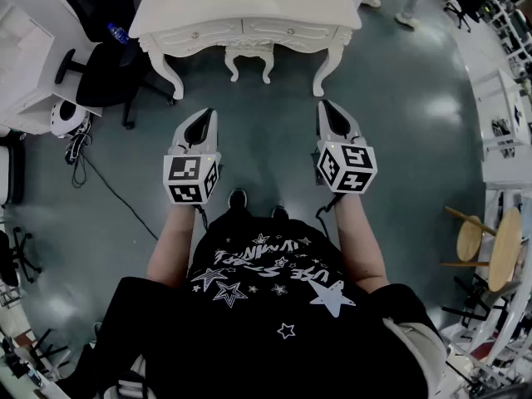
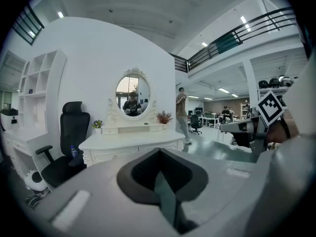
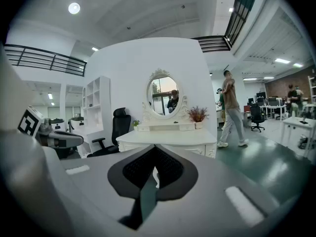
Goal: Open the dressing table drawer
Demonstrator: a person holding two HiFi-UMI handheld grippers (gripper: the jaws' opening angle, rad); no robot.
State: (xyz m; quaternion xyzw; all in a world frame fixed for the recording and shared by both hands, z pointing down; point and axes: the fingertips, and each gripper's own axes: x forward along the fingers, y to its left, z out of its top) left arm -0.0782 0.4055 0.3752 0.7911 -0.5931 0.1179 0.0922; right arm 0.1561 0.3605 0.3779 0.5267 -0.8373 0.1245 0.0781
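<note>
The white dressing table (image 1: 249, 7) stands ahead of me at the top of the head view, its drawer fronts (image 1: 249, 30) closed with small knobs. Both grippers hover over the green floor, well short of it. My left gripper (image 1: 202, 116) and right gripper (image 1: 327, 106) point at the table, each with jaws together and nothing between them. The left gripper view shows the table (image 2: 131, 142) and its oval mirror (image 2: 133, 96) beyond the shut tips (image 2: 159, 153). In the right gripper view the table (image 3: 168, 138) sits just past the shut tips (image 3: 155, 149).
A white stool (image 1: 249, 56) is tucked under the table. A black office chair (image 1: 116, 65) with a water bottle (image 1: 117, 32) stands at its left, near a white shelf unit (image 1: 25, 48). Wooden stools (image 1: 486, 239) are at the right. A person (image 3: 231, 107) walks behind the table.
</note>
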